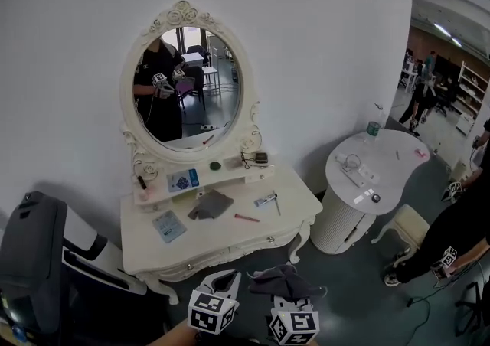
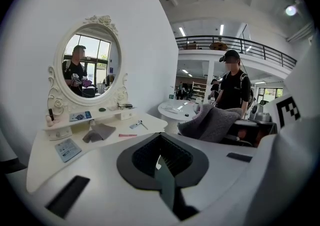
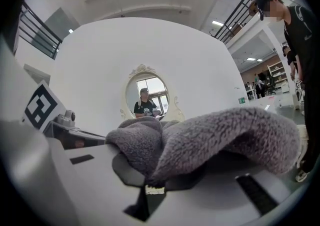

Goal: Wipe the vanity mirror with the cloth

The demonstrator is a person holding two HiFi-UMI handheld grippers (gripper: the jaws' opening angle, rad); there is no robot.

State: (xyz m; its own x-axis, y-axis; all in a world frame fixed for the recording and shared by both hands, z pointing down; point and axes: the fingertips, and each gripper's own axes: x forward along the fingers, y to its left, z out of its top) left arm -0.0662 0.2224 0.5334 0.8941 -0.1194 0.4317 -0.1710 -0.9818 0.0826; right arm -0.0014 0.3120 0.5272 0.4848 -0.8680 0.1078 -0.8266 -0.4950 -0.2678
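The oval vanity mirror (image 1: 187, 88) in its white carved frame stands at the back of the white vanity table (image 1: 230, 241), against the white wall. It also shows in the left gripper view as the mirror (image 2: 90, 67), and small and far off in the right gripper view as the mirror (image 3: 147, 97). My right gripper (image 1: 289, 296) is low in front of the table, shut on a fluffy grey cloth (image 1: 285, 282) that drapes over its jaws (image 3: 210, 137). My left gripper (image 1: 224, 283) hangs beside it, shut and holding nothing (image 2: 162, 157). Both are well short of the mirror.
A second grey cloth (image 1: 210, 204), a card (image 1: 168, 225), a pink pen (image 1: 246, 217) and small items lie on the vanity. A round white side table (image 1: 383, 164) and a stool (image 1: 406, 226) stand to the right, with a person (image 1: 452, 237) beside them. A dark case (image 1: 31, 252) sits at left.
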